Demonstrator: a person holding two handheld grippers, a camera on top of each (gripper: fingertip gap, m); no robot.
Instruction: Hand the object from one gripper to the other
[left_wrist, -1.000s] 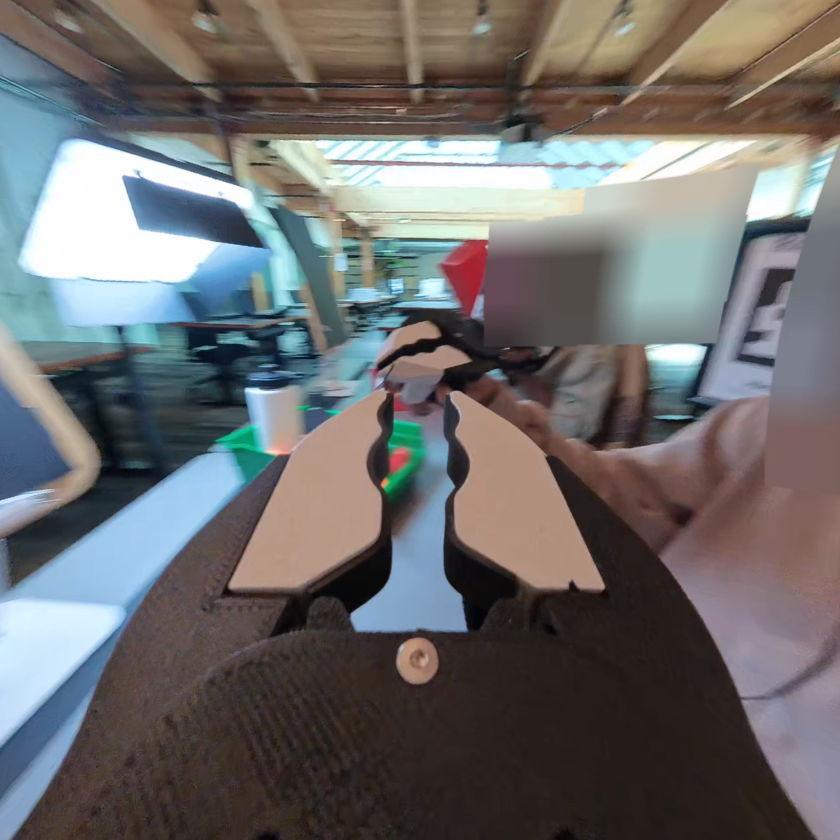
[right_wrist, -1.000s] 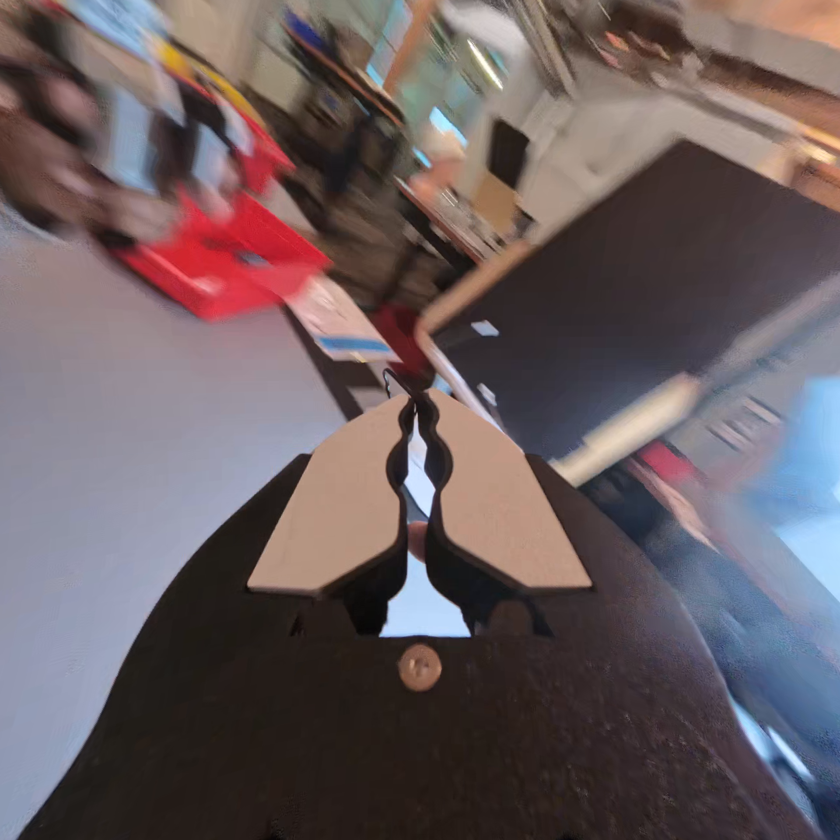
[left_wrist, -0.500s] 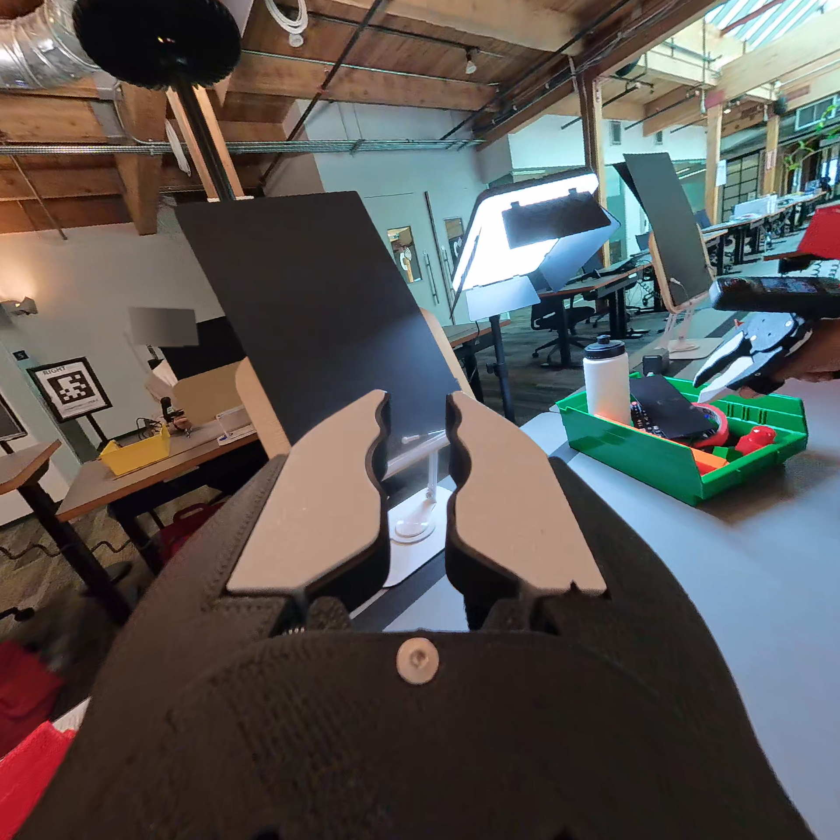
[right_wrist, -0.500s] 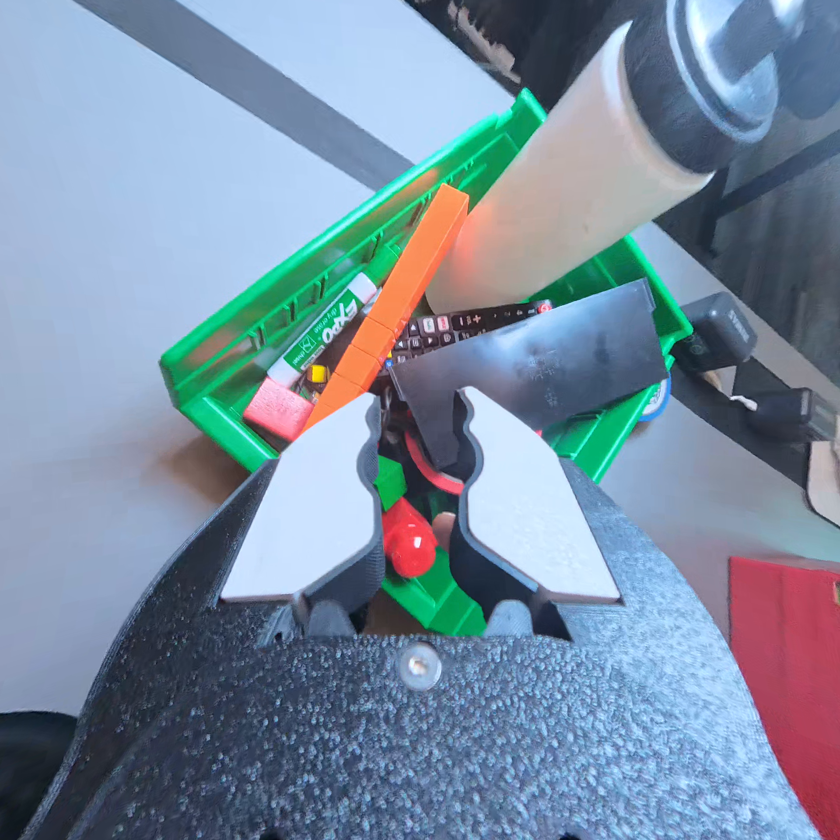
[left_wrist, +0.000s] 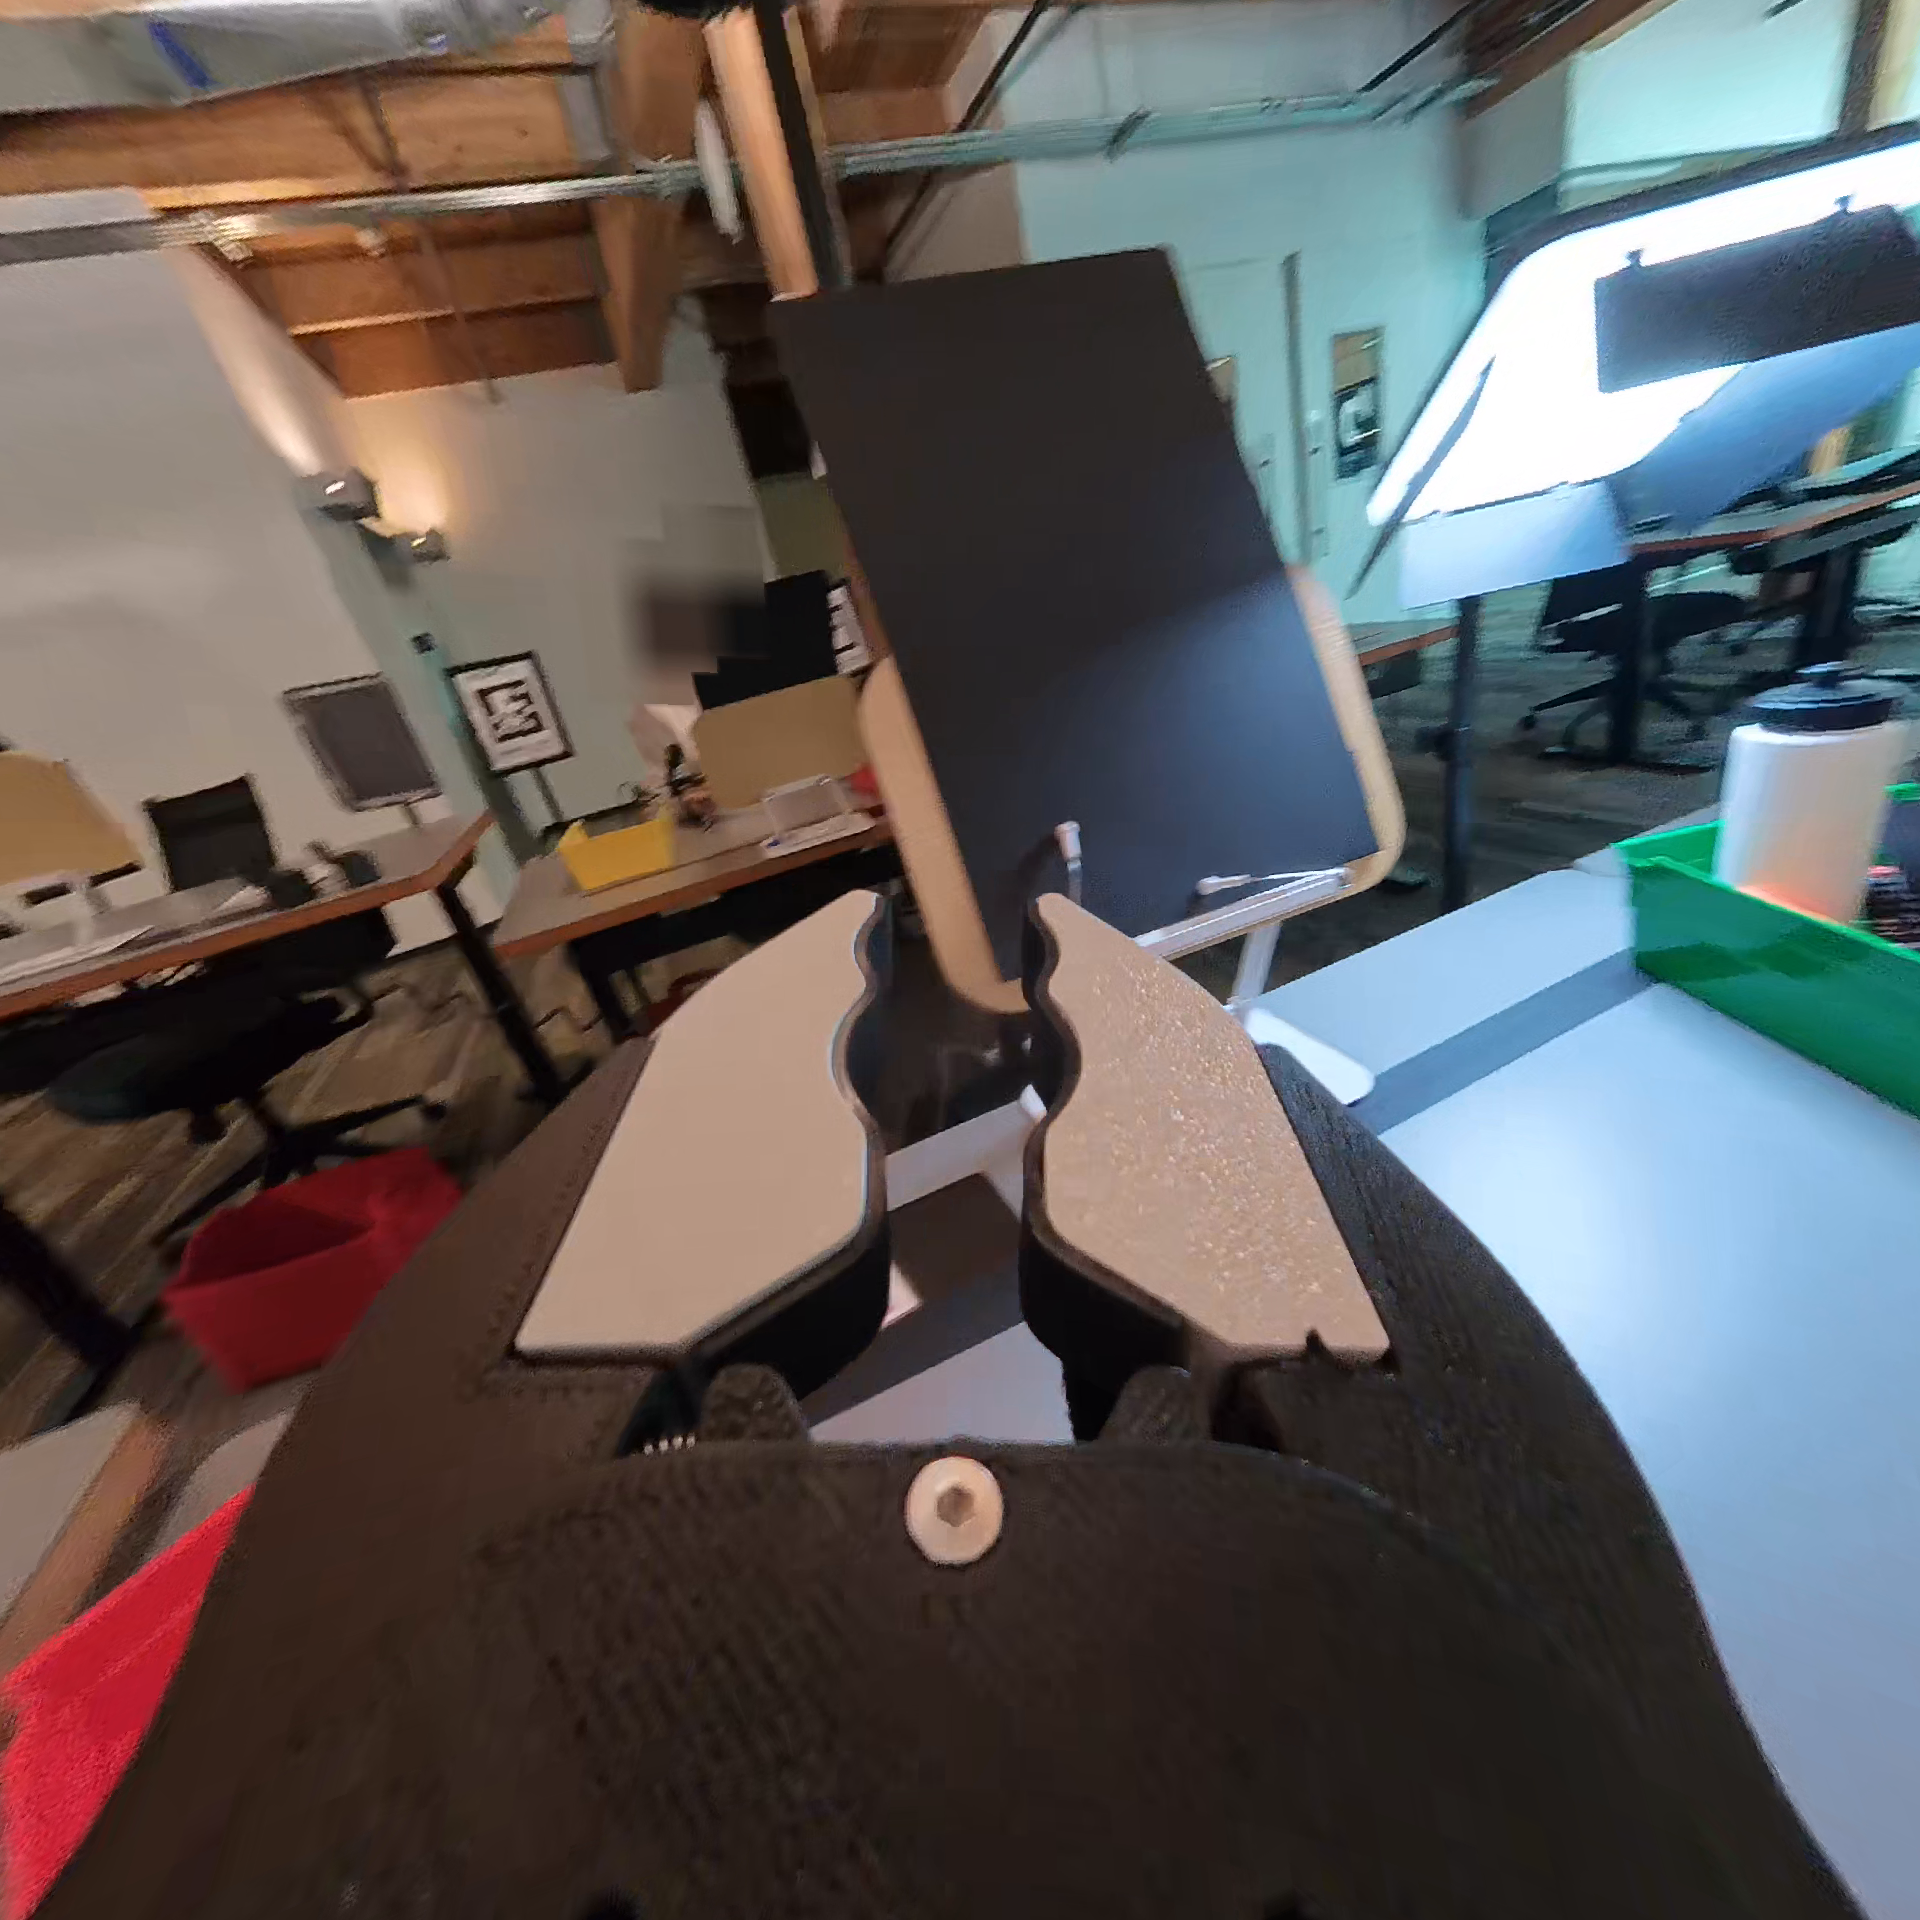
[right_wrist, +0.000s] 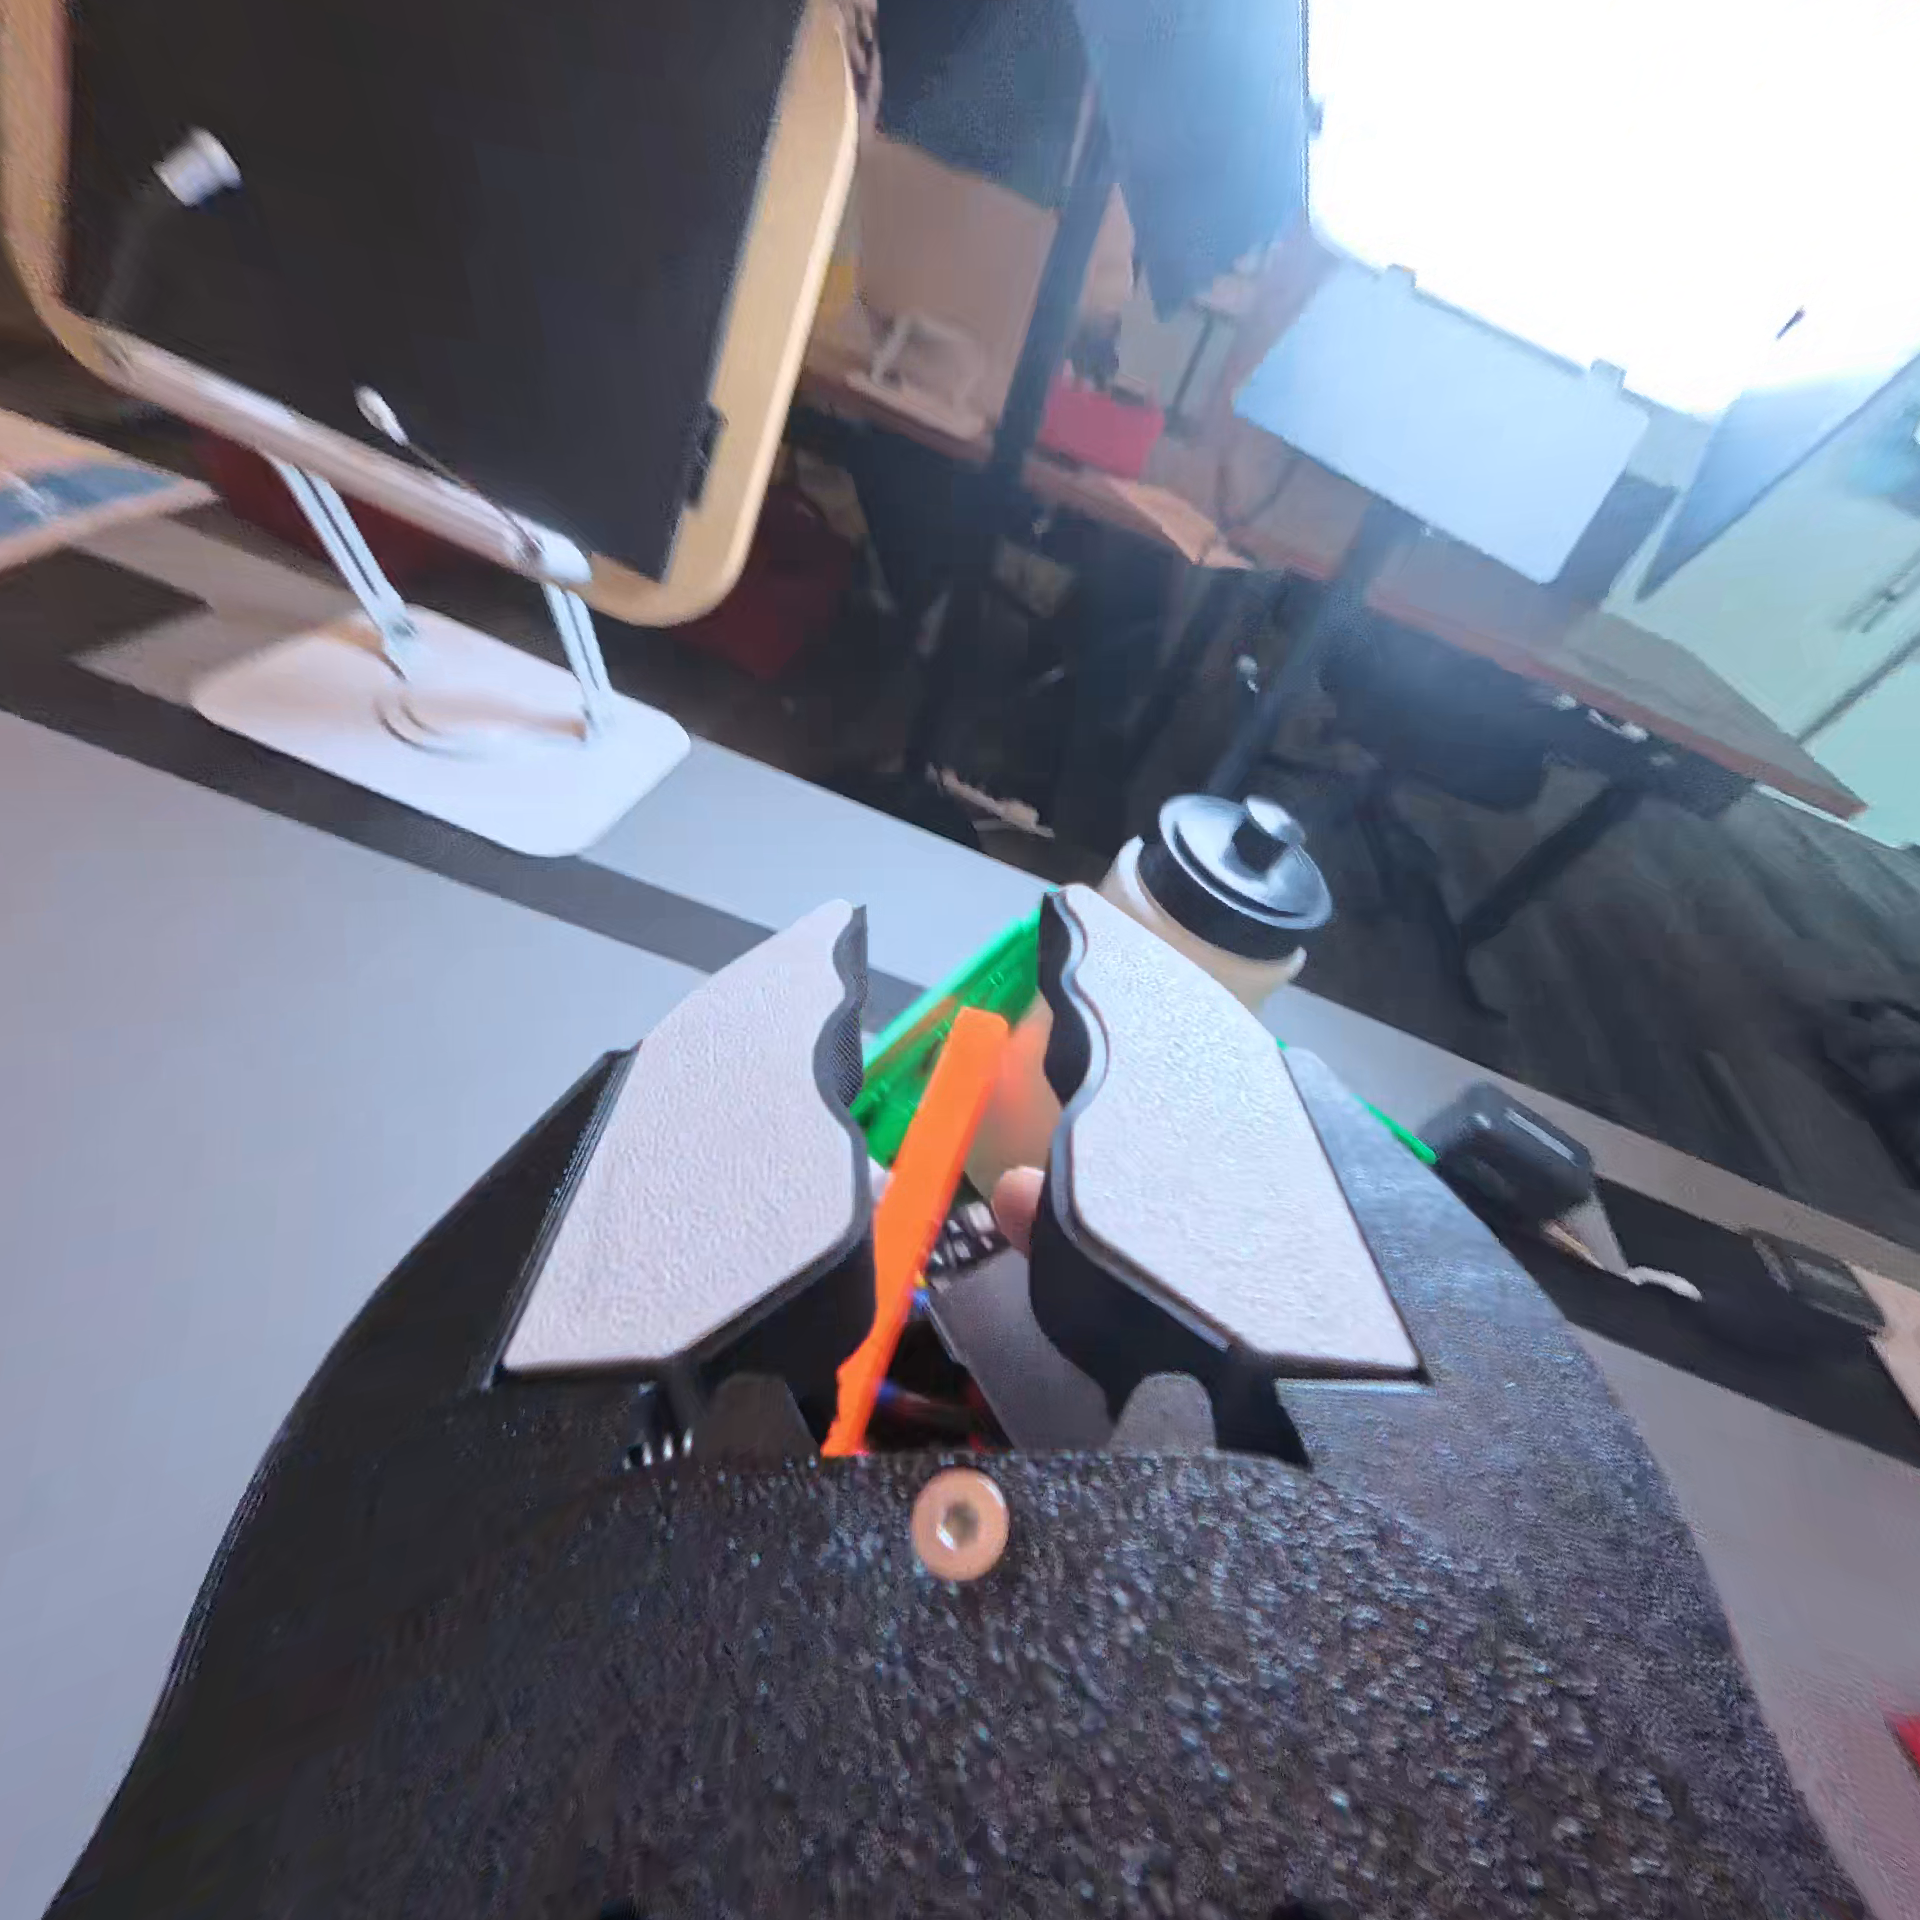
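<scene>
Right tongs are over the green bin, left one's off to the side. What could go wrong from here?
1. The right tongs are open with nothing gripped; the orange bar leans between them, so a quick close may pinch it askew.
2. The white bottle stands right behind; pushing forward could tip it.
3. The left tongs point at the black panel, away from the green bin, so the handover may misalign.

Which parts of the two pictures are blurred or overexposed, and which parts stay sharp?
Left wrist view: the left tool is fairly sharp, the green bin and white bottle at the right edge are smeared, and the light panel glares. Right wrist view: the right tool is sharp, the tablet on its stand is motion-blurred, and the top right corner is blown out white.
</scene>
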